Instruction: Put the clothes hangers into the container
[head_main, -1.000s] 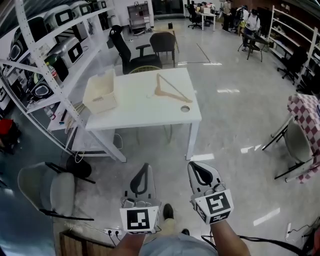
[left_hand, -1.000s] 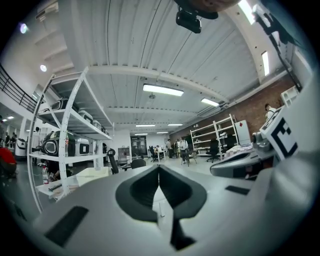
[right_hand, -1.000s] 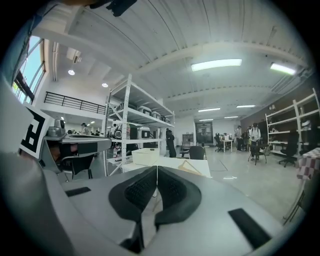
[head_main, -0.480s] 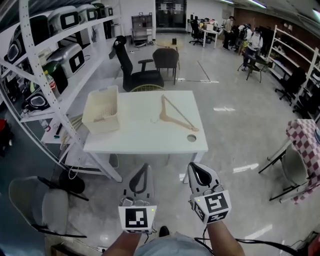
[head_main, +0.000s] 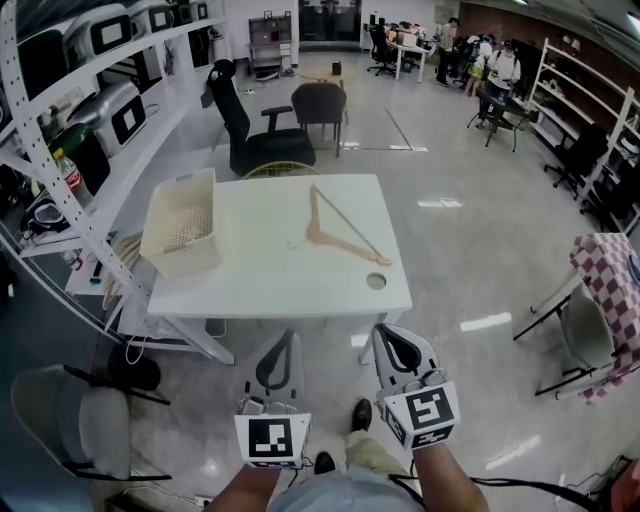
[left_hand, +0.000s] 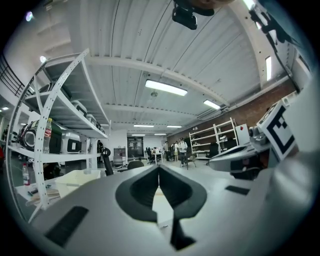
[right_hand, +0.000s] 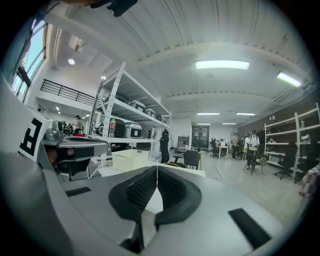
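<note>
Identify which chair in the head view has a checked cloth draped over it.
The right-edge chair, under the red-and-white checked cloth. The black office chair, the dark chair and the grey chair are bare.

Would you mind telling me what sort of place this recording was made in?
Likely an open-plan lab or workshop: white shelving stacked with boxy machines, a white work table, and people standing far behind.

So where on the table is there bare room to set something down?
Bare tabletop runs between the basket and the hanger, and along the near edge up to the round hole. Crowded: the left end, filled by the basket.
</note>
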